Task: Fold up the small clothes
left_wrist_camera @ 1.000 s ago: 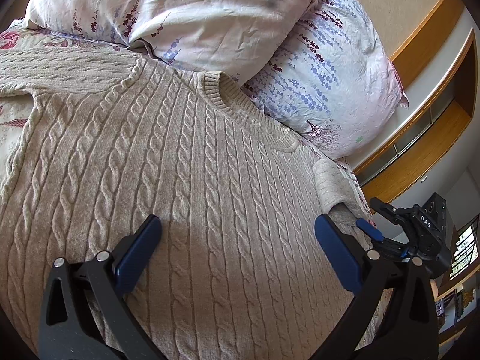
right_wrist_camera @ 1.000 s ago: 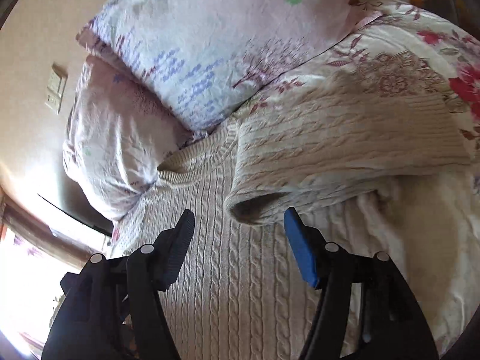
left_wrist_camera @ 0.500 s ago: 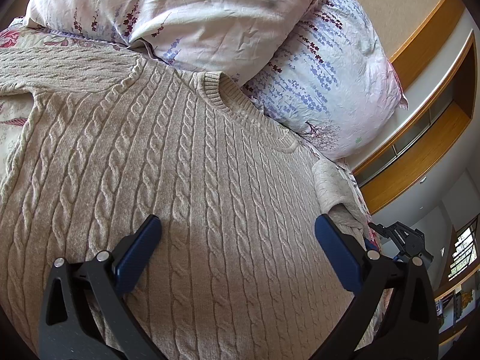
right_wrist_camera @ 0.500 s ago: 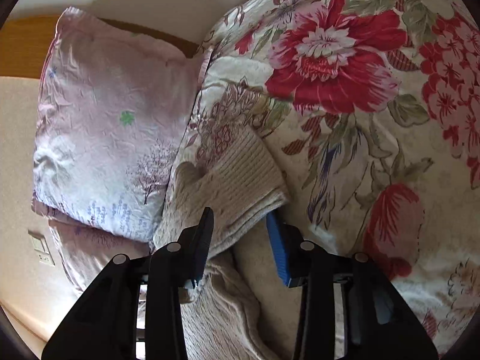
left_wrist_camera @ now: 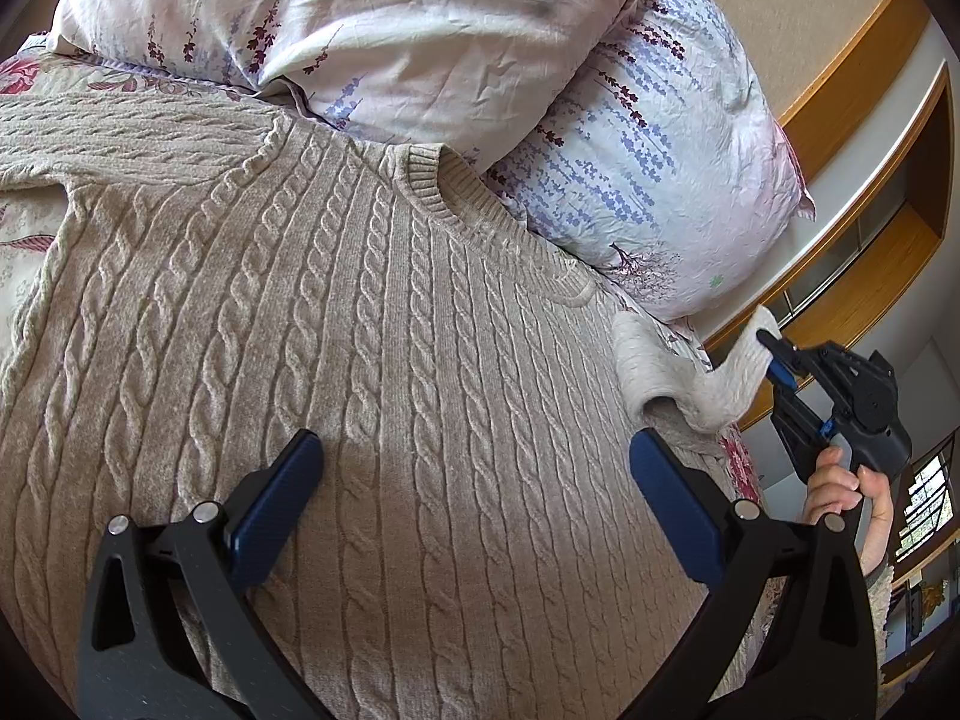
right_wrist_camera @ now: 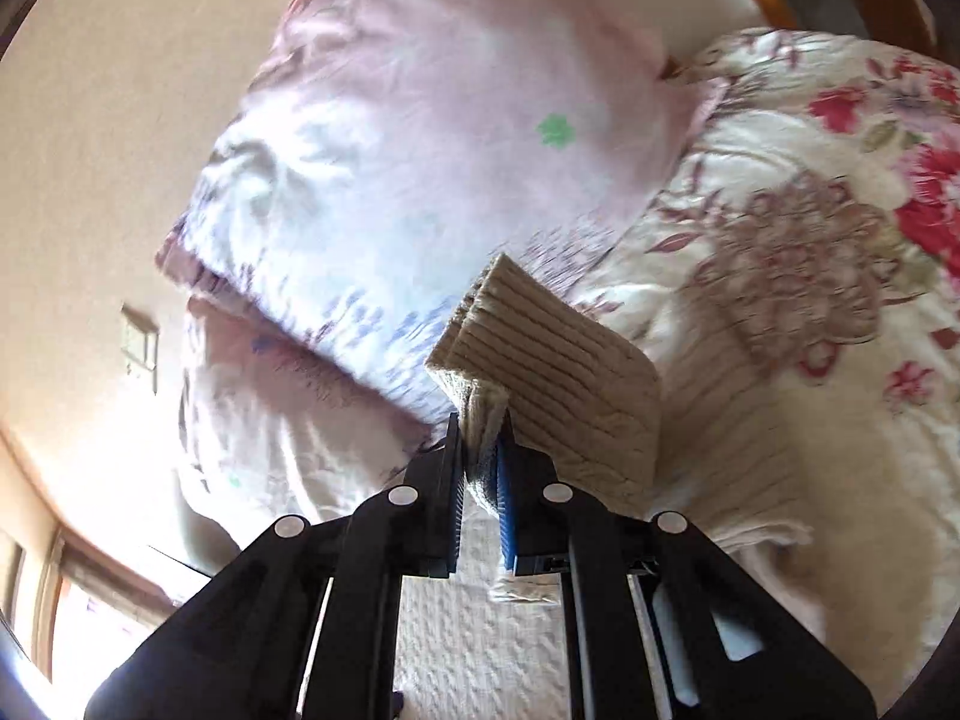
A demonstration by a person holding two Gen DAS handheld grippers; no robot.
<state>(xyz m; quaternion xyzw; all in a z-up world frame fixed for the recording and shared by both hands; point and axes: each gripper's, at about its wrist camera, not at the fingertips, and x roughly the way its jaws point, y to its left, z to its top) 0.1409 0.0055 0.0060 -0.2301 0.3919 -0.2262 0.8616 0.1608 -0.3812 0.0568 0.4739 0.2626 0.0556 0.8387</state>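
Note:
A beige cable-knit sweater lies flat on the bed, neck toward the pillows. My left gripper is open and empty, low over the sweater's body. My right gripper is shut on the ribbed cuff of the sweater's right sleeve and holds it lifted off the bed. In the left wrist view the right gripper shows at the right edge with the sleeve hanging from it. The left sleeve lies stretched out to the left.
Two floral pillows lie just beyond the sweater's neck. The flowered bedspread lies to the right of the sleeve. A wooden headboard shelf and wall stand behind.
My right gripper closed on the sleeve cuff and lifted it off the bed. My left gripper stayed still and open.

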